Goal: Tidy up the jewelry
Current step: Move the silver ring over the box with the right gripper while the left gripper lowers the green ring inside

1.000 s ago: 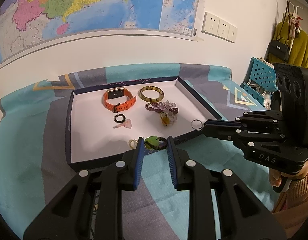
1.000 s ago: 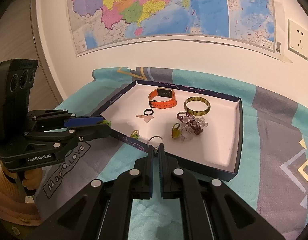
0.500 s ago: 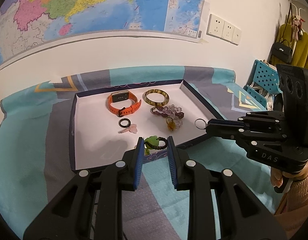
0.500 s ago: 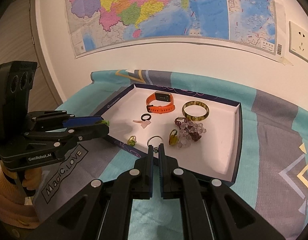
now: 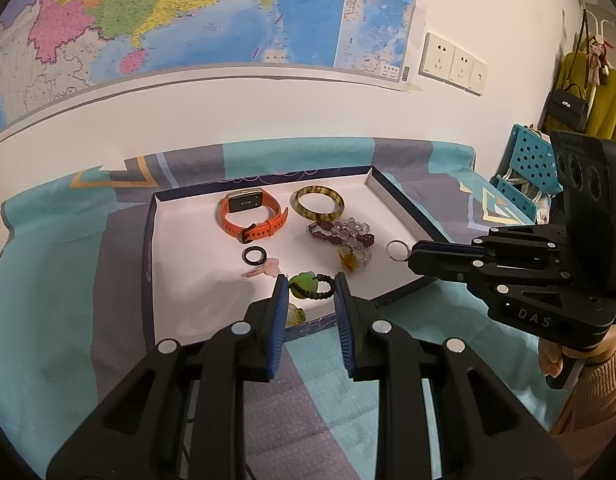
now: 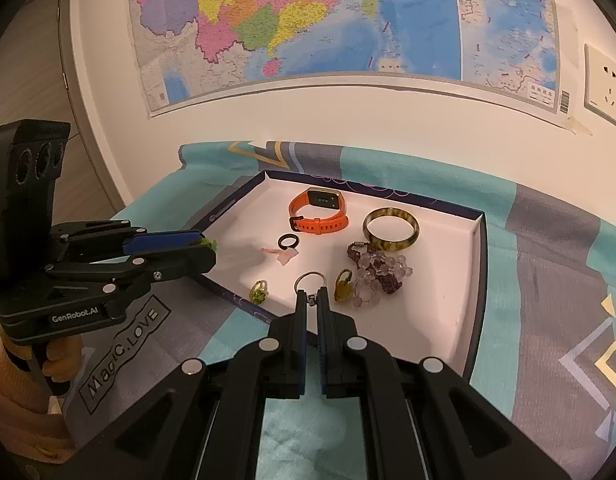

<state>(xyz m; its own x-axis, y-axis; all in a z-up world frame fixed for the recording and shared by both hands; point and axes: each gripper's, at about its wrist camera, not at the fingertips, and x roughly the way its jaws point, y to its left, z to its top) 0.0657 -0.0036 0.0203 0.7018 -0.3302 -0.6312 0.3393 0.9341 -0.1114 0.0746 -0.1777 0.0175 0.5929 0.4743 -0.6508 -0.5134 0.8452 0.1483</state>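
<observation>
The left tool (image 5: 310,286) pinches a green-charm bracelet (image 5: 308,285); the right tool (image 6: 311,295) pinches a silver ring (image 6: 310,280) above the tray (image 6: 478,280).

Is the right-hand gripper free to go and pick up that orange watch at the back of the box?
Probably not yet. The right gripper is shut on a thin silver ring, so it must drop that first. The path to the orange strap watch in the white-lined box looks open otherwise.
</observation>
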